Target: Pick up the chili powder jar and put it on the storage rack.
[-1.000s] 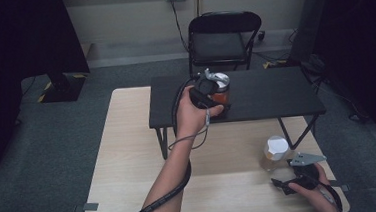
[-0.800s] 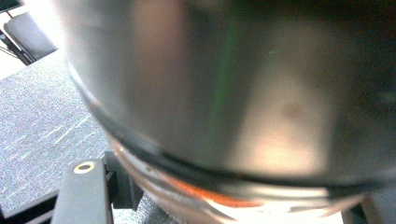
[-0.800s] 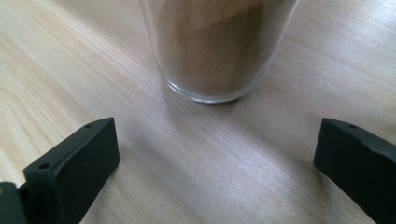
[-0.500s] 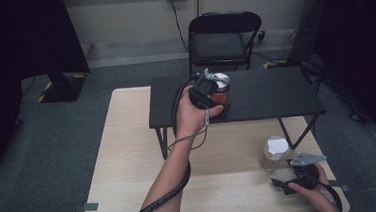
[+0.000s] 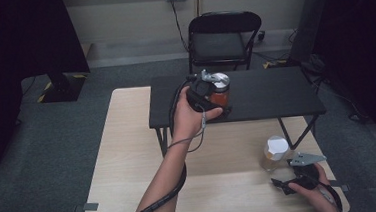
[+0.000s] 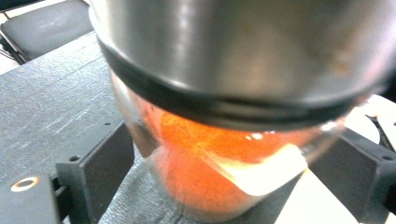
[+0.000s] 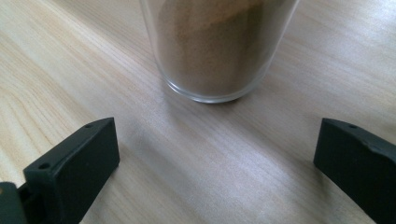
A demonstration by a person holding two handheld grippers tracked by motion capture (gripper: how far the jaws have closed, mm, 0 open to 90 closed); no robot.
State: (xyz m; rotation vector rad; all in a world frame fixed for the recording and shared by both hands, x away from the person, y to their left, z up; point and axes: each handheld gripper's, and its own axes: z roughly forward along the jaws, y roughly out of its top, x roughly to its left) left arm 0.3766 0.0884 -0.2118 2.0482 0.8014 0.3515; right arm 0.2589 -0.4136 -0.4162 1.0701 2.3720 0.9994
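Observation:
A glass jar of orange powder (image 5: 220,91) with a metal lid stands on the black table (image 5: 275,95). My left gripper (image 5: 216,103) reaches it from the near side. In the left gripper view the jar (image 6: 205,154) sits between the two black jaws of the gripper (image 6: 229,182). They have just been opening and stand a little off the glass. Near the front right of the wooden table (image 5: 129,155), my right gripper (image 5: 282,175) is open. A glass jar of brown powder (image 5: 275,152) stands just beyond it. In the right gripper view that jar (image 7: 215,46) is ahead of the gripper's (image 7: 215,163) wide-apart jaws.
The low black table stands across the back of the wooden one on folding legs. A black folding chair (image 5: 221,43) stands behind it. A cable runs from the left gripper down along the forearm (image 5: 174,157).

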